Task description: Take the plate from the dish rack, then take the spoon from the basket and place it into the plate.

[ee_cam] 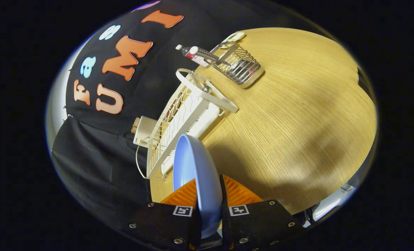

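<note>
A light blue plate (196, 167) stands on edge between my two fingers, and my gripper (208, 190) is shut on its rim. The plate is held in the air over the wooden table (297, 115), just off the near end of the white wire dish rack (182, 118). The view is rolled sideways, so the table looks tilted. Beyond the rack a small metal wire basket (240, 64) stands on the table, with a pale spoon handle (234, 36) sticking out of its far end.
A plastic bottle with a red label (196, 54) lies beside the basket, against the black cloth wall. A small white box (144, 130) with a cord sits behind the rack. Bare wooden tabletop spreads to the right of rack and basket.
</note>
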`<action>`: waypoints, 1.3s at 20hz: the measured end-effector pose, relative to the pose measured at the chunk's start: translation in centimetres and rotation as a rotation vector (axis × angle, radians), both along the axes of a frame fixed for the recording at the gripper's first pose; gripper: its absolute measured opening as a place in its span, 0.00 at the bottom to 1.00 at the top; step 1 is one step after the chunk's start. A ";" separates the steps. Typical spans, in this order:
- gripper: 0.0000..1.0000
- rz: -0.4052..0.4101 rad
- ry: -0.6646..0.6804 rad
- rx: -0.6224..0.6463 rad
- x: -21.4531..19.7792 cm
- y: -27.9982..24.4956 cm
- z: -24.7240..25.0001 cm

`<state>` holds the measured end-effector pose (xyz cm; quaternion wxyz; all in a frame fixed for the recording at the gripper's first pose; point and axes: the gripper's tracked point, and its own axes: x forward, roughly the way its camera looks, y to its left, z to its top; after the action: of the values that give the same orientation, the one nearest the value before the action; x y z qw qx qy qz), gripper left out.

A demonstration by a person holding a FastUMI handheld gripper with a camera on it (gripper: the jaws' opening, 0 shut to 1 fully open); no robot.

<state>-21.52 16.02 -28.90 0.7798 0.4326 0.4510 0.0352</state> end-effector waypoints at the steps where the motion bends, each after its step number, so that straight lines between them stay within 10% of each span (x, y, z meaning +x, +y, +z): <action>1: 0.24 0.001 0.001 0.009 0.1 0.1 -0.2; 11: 0.32 0.048 0.038 -0.128 1.0 -1.1 -2.2; 20: 0.92 0.062 0.001 -0.475 2.6 -8.7 0.9; 26: 0.99 0.063 -0.100 -0.747 6.6 -13.5 5.3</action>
<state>-14.91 2.51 -23.64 0.9035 0.1020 0.4072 -0.0866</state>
